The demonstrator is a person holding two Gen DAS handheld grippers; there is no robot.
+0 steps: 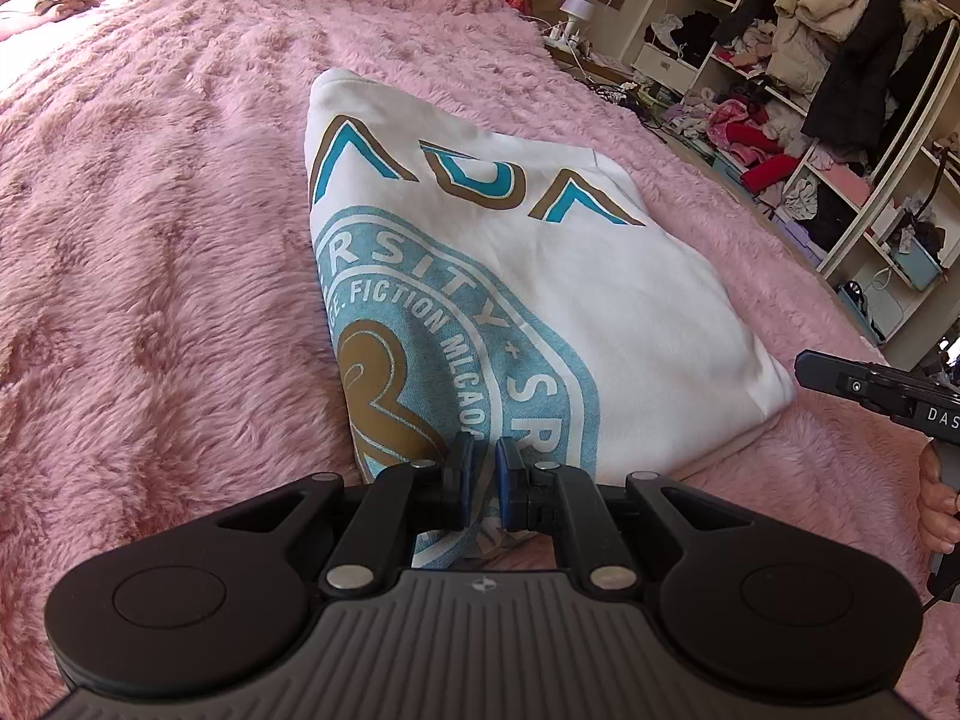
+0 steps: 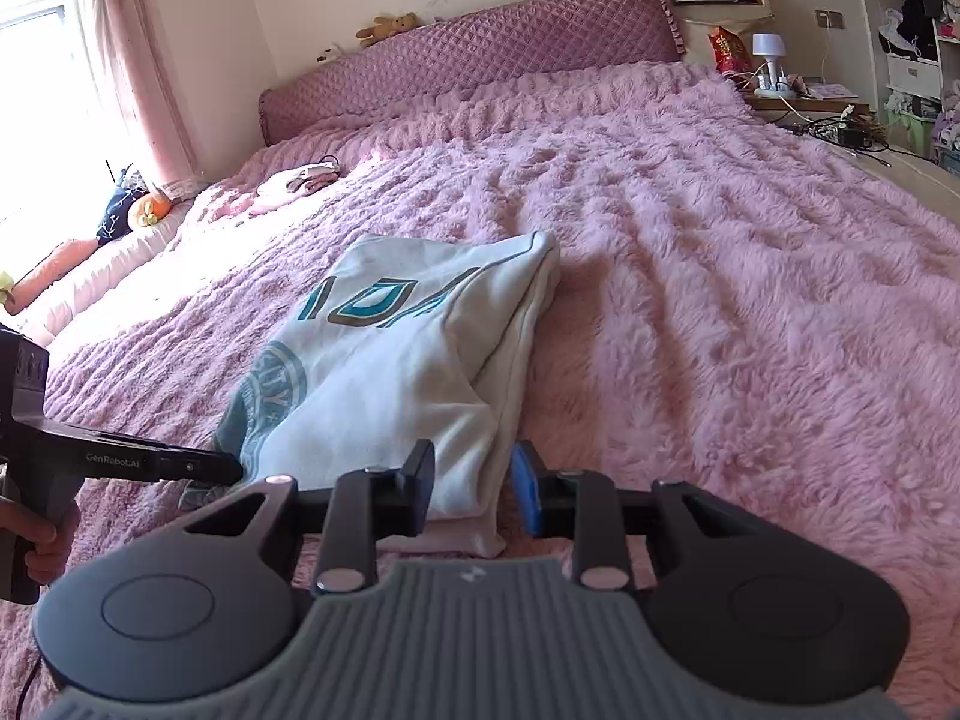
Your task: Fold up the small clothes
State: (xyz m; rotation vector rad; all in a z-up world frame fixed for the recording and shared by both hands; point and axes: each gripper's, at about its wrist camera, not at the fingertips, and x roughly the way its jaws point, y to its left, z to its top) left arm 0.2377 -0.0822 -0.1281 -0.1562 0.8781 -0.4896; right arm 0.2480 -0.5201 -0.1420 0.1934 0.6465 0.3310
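While the left gripper [image 1: 483,474] holds its blue pads nearly together above the near edge of the folded white printed sweatshirt [image 1: 480,276], that garment stretches ahead on the fluffy pink blanket [image 1: 150,240]. Seen from the right wrist, the right gripper [image 2: 474,486] stands spread, the sweatshirt's near corner lying between its fingers.

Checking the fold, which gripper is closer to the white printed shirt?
Left. The left gripper pinches the shirt's near edge; the right gripper straddles its corner, open.
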